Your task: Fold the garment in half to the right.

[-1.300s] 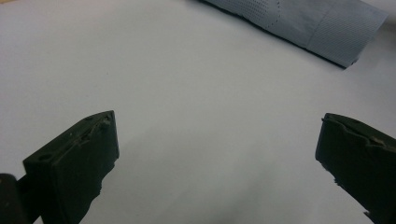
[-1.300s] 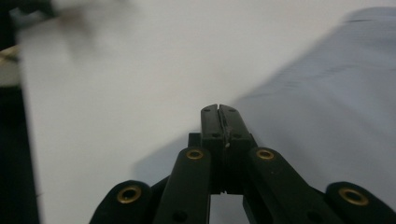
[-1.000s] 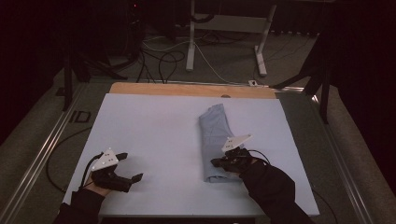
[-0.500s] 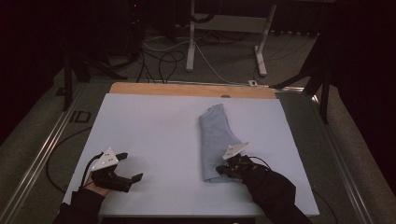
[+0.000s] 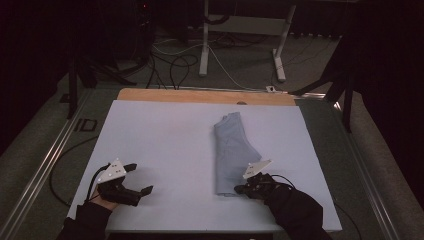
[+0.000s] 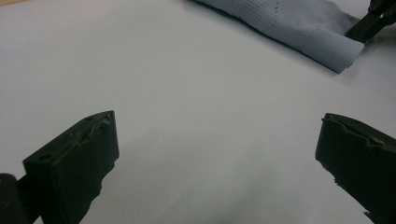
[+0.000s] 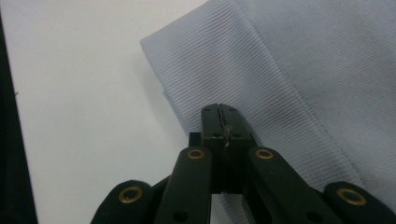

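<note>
One folded garment [image 5: 231,152] lies at the table's [image 5: 160,140] two o'clock; right gripper [image 5: 241,189], jaws pressed together, rests on its hem, left gripper [image 5: 140,179] spread, further folding seemingly left.

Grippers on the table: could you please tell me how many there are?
2. The left gripper rests open on the white table near its front left; the right gripper sits shut at the folded blue garment's near end.

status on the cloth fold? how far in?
Done: the blue cloth lies folded into a narrow strip on the table. In hand: the right gripper is shut at its near ribbed hem. Left gripper sits open, apart from it. Likely left: a crosswise fold.
</note>
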Demonstrator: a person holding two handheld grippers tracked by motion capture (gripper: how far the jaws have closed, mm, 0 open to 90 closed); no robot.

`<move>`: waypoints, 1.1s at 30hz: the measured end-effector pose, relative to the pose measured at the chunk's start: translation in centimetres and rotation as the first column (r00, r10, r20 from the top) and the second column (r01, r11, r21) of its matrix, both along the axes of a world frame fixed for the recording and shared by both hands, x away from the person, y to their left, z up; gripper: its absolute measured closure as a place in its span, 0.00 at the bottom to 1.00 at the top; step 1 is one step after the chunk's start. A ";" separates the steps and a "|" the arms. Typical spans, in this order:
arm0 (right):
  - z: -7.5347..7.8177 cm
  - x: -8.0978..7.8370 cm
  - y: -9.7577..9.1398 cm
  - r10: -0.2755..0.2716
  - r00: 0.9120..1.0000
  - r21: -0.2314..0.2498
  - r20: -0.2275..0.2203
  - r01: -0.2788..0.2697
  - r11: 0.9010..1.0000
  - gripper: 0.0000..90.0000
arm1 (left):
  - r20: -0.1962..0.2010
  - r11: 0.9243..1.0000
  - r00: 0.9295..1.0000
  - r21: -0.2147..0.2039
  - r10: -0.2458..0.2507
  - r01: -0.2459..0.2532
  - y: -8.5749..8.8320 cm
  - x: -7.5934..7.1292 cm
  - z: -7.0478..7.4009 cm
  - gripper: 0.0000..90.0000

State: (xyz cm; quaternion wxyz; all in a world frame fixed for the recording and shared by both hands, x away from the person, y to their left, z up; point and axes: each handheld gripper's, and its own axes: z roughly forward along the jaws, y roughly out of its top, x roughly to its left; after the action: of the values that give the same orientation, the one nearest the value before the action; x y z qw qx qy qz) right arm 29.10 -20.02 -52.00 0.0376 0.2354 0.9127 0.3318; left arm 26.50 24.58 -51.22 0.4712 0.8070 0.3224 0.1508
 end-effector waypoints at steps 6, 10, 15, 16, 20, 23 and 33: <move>-0.1 -0.5 -0.4 0.008 1.000 0.009 -0.018 -0.008 1.000 1.00 | 0.004 1.000 1.000 -0.004 0.001 -0.001 0.1 0.0 0.1 0.01; -0.6 -0.9 -0.5 0.014 0.999 0.027 -0.037 -0.013 1.000 1.00 | 0.004 1.000 1.000 -0.002 -0.002 0.002 0.1 0.0 0.0 0.01; -0.7 -0.8 -0.7 0.023 0.999 0.034 -0.040 -0.021 0.999 1.00 | 0.008 1.000 1.000 0.001 -0.004 0.004 0.1 -0.1 0.1 0.01; -0.7 -0.7 -0.8 0.030 0.999 0.037 -0.038 -0.029 0.999 1.00 | 0.008 1.000 1.000 0.000 -0.003 0.003 0.1 -0.1 0.1 0.01; -0.6 -0.8 -0.6 0.022 0.999 0.031 -0.042 -0.020 0.999 1.00 | 0.009 1.000 1.000 -0.001 -0.001 0.001 0.1 -0.1 0.1 0.01; -0.2 -0.8 -0.6 0.008 0.999 0.045 -0.041 -0.006 0.999 1.00 | 0.011 1.000 1.000 -0.004 -0.001 0.001 0.1 -0.2 0.1 0.01; 2.9 0.2 -1.1 -0.019 0.998 0.109 0.061 0.013 0.994 1.00 | 0.016 1.000 1.000 -0.005 0.004 -0.004 0.4 -0.3 0.3 0.01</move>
State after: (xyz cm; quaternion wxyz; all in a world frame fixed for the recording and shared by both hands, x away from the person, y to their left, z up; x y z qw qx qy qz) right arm 29.26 -21.07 -49.12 0.0559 0.2340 0.8899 0.3875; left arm 26.24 24.96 -50.93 0.4756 0.8040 0.3206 0.1571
